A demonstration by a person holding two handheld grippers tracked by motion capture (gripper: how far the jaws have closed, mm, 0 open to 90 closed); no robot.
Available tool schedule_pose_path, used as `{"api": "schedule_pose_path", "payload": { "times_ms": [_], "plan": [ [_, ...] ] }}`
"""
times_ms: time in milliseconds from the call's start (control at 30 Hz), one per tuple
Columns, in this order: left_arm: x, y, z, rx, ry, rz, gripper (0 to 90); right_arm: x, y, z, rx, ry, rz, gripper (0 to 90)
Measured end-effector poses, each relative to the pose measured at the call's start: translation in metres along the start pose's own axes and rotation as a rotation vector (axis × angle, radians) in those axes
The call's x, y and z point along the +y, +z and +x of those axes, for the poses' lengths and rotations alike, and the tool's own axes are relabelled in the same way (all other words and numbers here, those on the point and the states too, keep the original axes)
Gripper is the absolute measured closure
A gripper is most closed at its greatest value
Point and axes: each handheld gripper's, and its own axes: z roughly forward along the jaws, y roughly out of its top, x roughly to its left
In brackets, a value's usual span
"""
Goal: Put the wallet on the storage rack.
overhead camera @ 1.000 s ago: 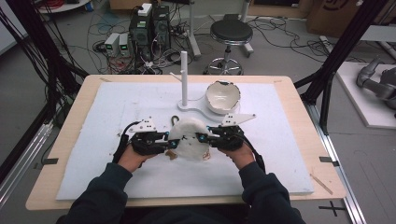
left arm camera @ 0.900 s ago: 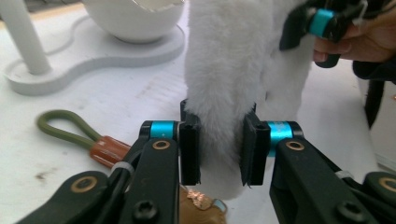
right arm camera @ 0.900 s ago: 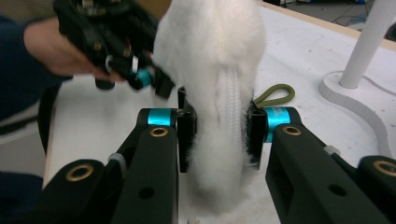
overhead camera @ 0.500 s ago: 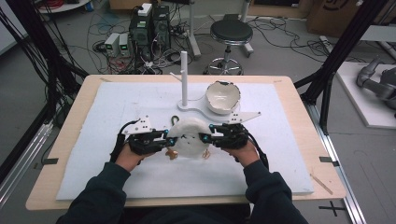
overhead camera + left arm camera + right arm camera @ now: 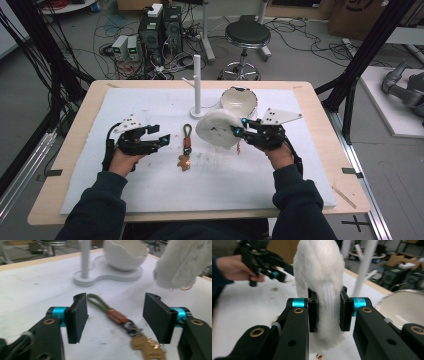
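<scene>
My right gripper (image 5: 236,131) (image 5: 326,310) is shut on a white fluffy pouch (image 5: 217,129) (image 5: 319,270), its pads pressing on the zip seam, and holds it a little above the mat. A keychain (image 5: 186,147) (image 5: 115,316) with an olive cord loop, an orange-brown tab and a gold charm lies flat on the mat. My left gripper (image 5: 161,139) (image 5: 116,300) stands just left of it. Its jaws have just been opening, and in the left gripper view the keychain lies on the mat beyond and between them, untouched.
A white stand with an upright post (image 5: 197,85) (image 5: 86,260) and a cracked-egg-shaped bowl (image 5: 239,101) (image 5: 125,253) sits at the back middle of the white mat (image 5: 150,200). The wooden table edge (image 5: 320,115) runs around the mat.
The left gripper has let go, opened and drawn off to the left. The right gripper has carried the pouch up and to the right. The keychain now lies exposed on the mat.
</scene>
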Motion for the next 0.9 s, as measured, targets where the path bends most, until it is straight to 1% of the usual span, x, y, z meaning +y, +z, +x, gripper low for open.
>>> {"api": "schedule_pose_path", "payload": {
  "times_ms": [33,67,100,133,200,333,367,433,500,567,600,633,700,767,800,867,900],
  "plan": [
    [0.000,-0.004,0.005,0.021,-0.006,-0.006,33.6,0.000,0.000,0.000,0.000,0.000,0.000,75.4],
    [-0.001,-0.008,0.011,0.046,-0.018,-0.017,28.1,0.005,-0.003,-0.009,-0.022,-0.008,0.011,75.4],
    [-0.001,-0.012,0.016,0.065,-0.034,-0.026,28.1,0.005,-0.003,-0.009,-0.022,-0.008,0.011,75.4],
    [-0.002,-0.015,0.021,0.081,-0.052,-0.029,25.1,0.007,-0.005,-0.013,-0.031,-0.012,0.021,75.5],
    [-0.005,-0.020,0.029,0.100,-0.079,-0.025,23.5,0.013,-0.007,-0.022,-0.052,-0.016,0.030,75.5],
    [-0.010,-0.025,0.040,0.137,-0.097,-0.016,23.5,0.028,-0.008,-0.039,-0.090,-0.035,0.045,75.6],
    [-0.011,-0.025,0.042,0.144,-0.094,-0.022,23.5,0.032,-0.008,-0.043,-0.104,-0.047,0.051,75.5],
    [-0.012,-0.026,0.044,0.160,-0.089,-0.020,23.5,0.039,-0.007,-0.051,-0.127,-0.055,0.055,75.6],
    [-0.013,-0.027,0.046,0.168,-0.085,-0.027,23.5,0.045,-0.007,-0.056,-0.152,-0.070,0.063,75.6],
    [-0.013,-0.027,0.046,0.167,-0.090,-0.030,23.5,0.051,-0.006,-0.062,-0.171,-0.090,0.067,75.6],
    [-0.013,-0.027,0.046,0.165,-0.089,-0.029,23.5,0.053,-0.005,-0.065,-0.179,-0.103,0.069,75.5],
    [-0.013,-0.026,0.046,0.162,-0.090,-0.027,23.5,0.057,-0.004,-0.068,-0.194,-0.128,0.074,75.6],
    [-0.014,-0.024,0.045,0.154,-0.083,-0.022,23.5,0.061,-0.001,-0.073,-0.205,-0.156,0.078,75.5],
    [-0.014,-0.023,0.044,0.149,-0.080,-0.016,23.5,0.066,0.003,-0.078,-0.219,-0.182,0.095,75.5],
    [-0.014,-0.023,0.044,0.146,-0.083,-0.016,23.5,0.068,0.005,-0.081,-0.230,-0.202,0.094,75.5],
    [-0.014,-0.022,0.044,0.144,-0.085,-0.014,23.5,0.071,0.009,-0.086,-0.239,-0.216,0.097,75.5],
    [-0.014,-0.023,0.044,0.142,-0.089,-0.013,23.5,0.072,0.011,-0.089,-0.245,-0.228,0.107,75.5]
  ]
}}
